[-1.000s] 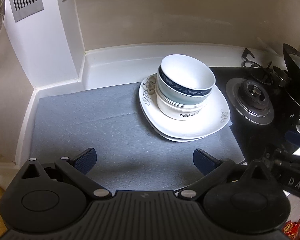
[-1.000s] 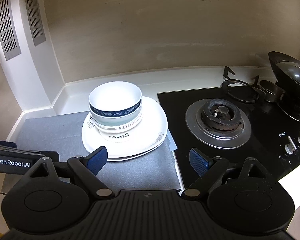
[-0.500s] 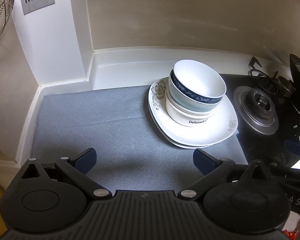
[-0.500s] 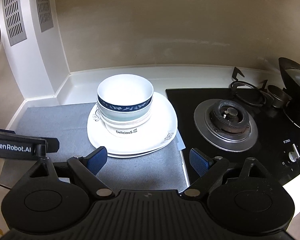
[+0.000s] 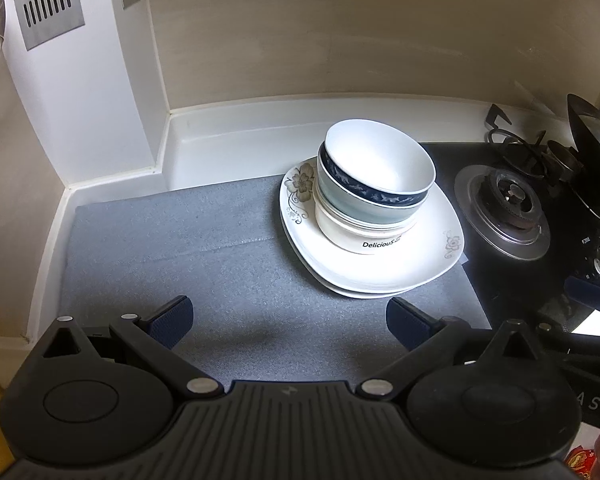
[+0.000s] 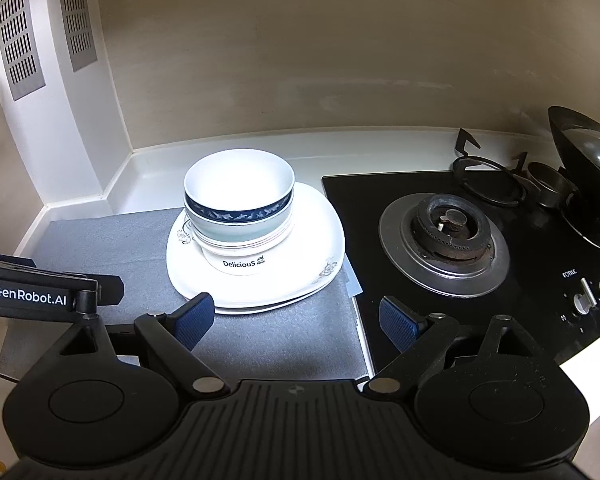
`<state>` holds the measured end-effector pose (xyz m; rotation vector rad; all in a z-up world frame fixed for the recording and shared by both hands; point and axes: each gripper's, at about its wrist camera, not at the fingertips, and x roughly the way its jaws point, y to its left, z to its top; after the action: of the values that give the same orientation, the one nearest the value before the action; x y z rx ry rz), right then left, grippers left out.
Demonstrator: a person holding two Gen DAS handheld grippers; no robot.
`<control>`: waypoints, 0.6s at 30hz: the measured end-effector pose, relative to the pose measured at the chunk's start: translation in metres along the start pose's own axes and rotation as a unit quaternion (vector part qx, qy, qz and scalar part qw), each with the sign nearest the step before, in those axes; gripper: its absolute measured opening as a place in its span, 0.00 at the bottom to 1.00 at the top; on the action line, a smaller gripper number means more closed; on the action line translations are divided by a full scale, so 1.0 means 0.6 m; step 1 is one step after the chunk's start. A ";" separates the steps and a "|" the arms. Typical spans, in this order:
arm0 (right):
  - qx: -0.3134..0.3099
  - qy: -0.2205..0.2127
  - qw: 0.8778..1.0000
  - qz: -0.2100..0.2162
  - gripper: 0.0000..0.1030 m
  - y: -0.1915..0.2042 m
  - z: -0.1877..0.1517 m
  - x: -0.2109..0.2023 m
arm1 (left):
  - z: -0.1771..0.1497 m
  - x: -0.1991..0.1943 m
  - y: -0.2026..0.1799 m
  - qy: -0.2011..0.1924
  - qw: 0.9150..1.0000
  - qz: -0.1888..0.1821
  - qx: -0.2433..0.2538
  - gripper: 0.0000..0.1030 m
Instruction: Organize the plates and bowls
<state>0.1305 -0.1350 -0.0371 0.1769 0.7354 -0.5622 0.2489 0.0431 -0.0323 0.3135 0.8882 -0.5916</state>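
Note:
A stack of bowls [image 5: 374, 184] stands on stacked white floral plates [image 5: 428, 268] on a grey mat [image 5: 180, 248]. The top bowl is white with a dark blue band; the bottom one reads "Delicious". The stack also shows in the right wrist view [image 6: 238, 208], on the plates [image 6: 320, 248]. My left gripper [image 5: 288, 322] is open and empty, over the mat, in front of and left of the plates. My right gripper [image 6: 296, 320] is open and empty, just in front of the plates' near edge.
A black gas hob [image 6: 444, 228] with a burner lies right of the mat. A dark wok with lid [image 6: 588, 184] sits at the far right. White walls with vents [image 5: 48, 4] close the left corner. The left gripper's body [image 6: 40, 292] shows at the right view's left edge.
Both grippers have drawn back and risen slightly; the stack looks a little farther and more central in both views. The dishes have not moved. Both grippers stay open.

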 end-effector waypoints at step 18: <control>0.007 -0.005 1.000 0.013 0.88 -0.014 -0.006 -0.008 | 0.004 -0.011 -0.028 -0.004 1.000 0.019 0.019 0.99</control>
<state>0.1210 -0.1388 -0.0362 0.1966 0.7193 -0.5428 0.2371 0.0310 -0.0260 0.3609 0.8621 -0.5747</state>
